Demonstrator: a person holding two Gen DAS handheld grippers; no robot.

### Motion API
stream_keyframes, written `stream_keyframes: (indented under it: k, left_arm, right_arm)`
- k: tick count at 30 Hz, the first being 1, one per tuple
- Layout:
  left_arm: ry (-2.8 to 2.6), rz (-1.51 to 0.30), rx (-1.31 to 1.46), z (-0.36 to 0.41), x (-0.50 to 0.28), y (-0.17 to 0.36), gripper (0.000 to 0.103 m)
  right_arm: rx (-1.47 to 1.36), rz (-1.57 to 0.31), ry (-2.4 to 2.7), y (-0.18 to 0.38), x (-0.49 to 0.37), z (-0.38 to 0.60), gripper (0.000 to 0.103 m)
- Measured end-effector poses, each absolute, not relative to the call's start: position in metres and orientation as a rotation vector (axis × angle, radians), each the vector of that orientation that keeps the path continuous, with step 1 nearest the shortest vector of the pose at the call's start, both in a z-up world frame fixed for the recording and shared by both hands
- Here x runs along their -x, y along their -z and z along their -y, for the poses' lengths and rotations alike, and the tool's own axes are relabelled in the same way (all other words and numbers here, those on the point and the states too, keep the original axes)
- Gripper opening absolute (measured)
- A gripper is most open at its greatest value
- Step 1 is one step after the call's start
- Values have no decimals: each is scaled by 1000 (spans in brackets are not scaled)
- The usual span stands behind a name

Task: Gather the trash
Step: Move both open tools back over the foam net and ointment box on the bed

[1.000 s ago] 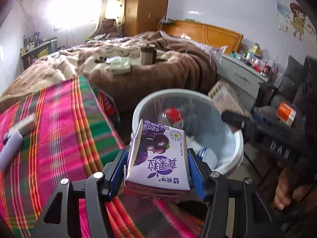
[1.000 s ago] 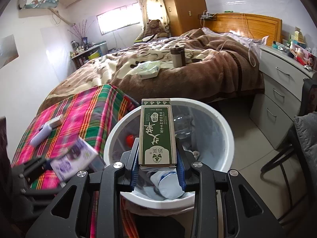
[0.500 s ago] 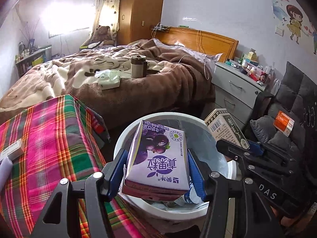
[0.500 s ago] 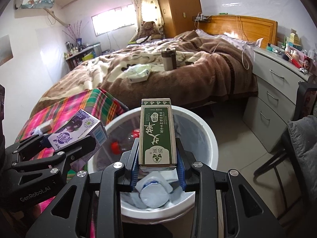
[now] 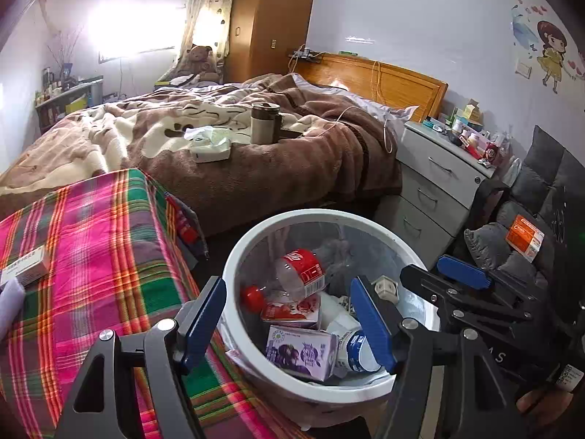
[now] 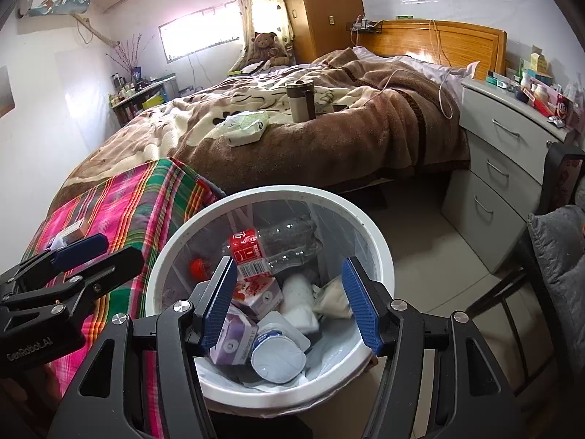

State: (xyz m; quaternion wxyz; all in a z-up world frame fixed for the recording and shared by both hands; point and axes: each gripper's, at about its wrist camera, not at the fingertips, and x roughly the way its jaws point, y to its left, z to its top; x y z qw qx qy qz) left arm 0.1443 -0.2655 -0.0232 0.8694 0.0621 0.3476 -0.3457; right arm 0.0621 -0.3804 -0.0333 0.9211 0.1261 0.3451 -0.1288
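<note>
A white round bin [image 5: 256,248] with a clear liner stands on the floor beside the plaid-covered table; it also shows in the right wrist view [image 6: 369,226]. Inside lie a purple milk carton [image 5: 301,351], a clear bottle with a red label [image 5: 299,270], a pink carton [image 5: 292,309] and a white cup [image 6: 278,356]. The purple carton [image 6: 232,342] shows in the right wrist view too. My left gripper [image 5: 289,314] is open and empty above the bin. My right gripper [image 6: 289,300] is open and empty above it. The green box is not visible.
A plaid cloth [image 5: 91,248] covers the table left of the bin, with a small box [image 5: 25,269] on it. A bed [image 5: 237,153] with a brown blanket, a thermos [image 5: 264,122] and a tissue pack lies behind. Grey drawers [image 5: 431,190] and a chair stand to the right.
Both grippers opened over the bin. The purple carton left my left gripper and now lies in the bin; the green box left my right gripper.
</note>
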Motion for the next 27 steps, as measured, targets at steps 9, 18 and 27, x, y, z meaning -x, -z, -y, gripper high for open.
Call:
stream_keyframes:
  k: [9, 18, 27]
  left_arm:
    - [682, -687, -122, 232, -136, 10, 70]
    - [607, -651, -90, 181, -137, -2, 70]
    - [501, -636, -87, 130, -147, -2, 70]
  right_arm:
    - [-245, -690, 235, 25, -63, 365, 61]
    - [-223, -663, 170, 18, -74, 337, 61]
    - [-218, -633, 66, 14, -90, 304, 61]
